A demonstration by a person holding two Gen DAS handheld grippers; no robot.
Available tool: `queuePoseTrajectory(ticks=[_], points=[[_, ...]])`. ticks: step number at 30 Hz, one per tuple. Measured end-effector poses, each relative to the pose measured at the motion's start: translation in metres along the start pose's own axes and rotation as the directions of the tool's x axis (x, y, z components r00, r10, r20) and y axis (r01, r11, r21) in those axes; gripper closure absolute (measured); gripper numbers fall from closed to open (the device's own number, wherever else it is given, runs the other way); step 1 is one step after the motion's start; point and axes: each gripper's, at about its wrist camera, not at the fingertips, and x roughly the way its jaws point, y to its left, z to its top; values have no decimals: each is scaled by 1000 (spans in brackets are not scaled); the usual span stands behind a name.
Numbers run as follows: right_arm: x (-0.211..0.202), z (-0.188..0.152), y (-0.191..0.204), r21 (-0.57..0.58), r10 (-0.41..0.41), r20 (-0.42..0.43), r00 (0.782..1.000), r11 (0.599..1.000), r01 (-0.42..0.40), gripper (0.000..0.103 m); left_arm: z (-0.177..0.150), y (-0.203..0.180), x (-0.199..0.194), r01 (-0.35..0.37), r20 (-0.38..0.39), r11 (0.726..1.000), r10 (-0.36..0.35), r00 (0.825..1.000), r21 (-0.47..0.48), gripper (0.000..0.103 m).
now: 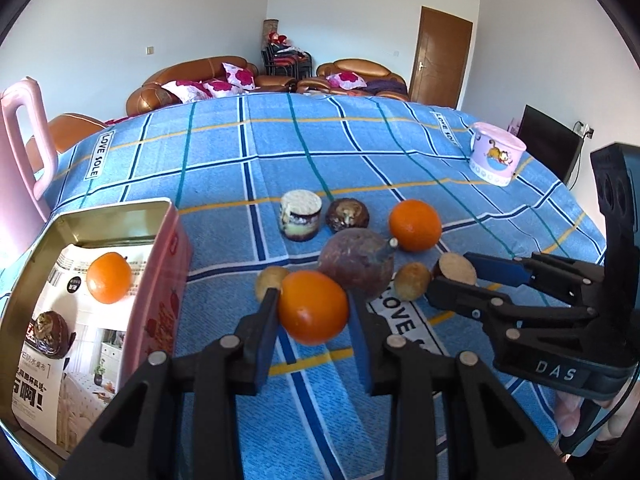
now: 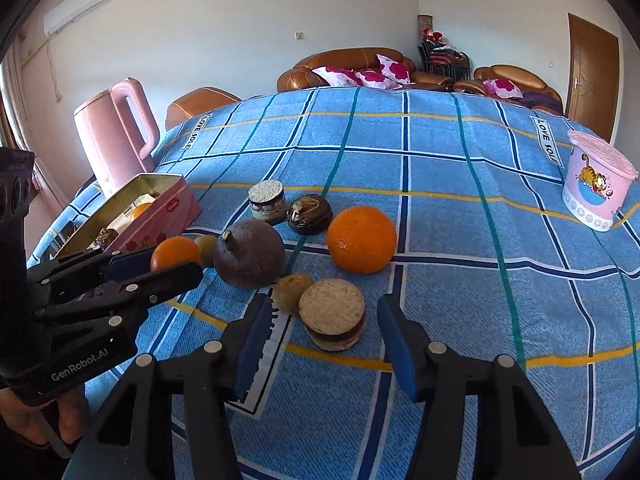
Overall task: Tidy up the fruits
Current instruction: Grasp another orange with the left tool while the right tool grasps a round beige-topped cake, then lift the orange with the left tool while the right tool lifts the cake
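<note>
Near the tablecloth's (image 1: 360,152) front edge, the left gripper (image 1: 314,312) clenched a small orange (image 1: 313,307), beside the tin (image 1: 160,280) at the left edge. Lifting straight up would likely spare the neighbouring purple fruit (image 1: 356,266). The right gripper (image 2: 324,344) sat released around a layered cake (image 2: 333,314).

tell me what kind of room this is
Most likely a home living room. Brown leather sofas with floral cushions stand behind the table, which wears a blue checked cloth. A wall air conditioner and a pink electric kettle add to the household look.
</note>
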Motion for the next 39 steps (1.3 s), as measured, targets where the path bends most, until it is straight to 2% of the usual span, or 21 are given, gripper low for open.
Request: queuePoseTrajectory(ticks=[4, 5, 13, 22, 39], points=[[5, 1, -5, 24, 16, -20, 1000, 1000, -16, 60, 0, 1, -4, -6, 24, 1000, 6, 1000, -4, 68], [4, 1, -5, 28, 19, -19, 1000, 999, -19, 65, 0, 1, -6, -9, 32, 1000, 9, 999, -6, 68], [-2, 0, -1, 10, 12, 15, 1000, 1000, -12, 65, -1, 4, -15, -32, 90, 999, 35, 995, -30, 68], [-2, -5, 1, 2, 42, 18, 999, 999, -42, 65, -1, 5, -19, -38, 114, 998, 43, 993, -41, 68], [-24, 3, 17, -69, 22, 157, 987, 998, -11, 65, -2, 7, -24, -32, 140, 998, 40, 989, -60, 68]])
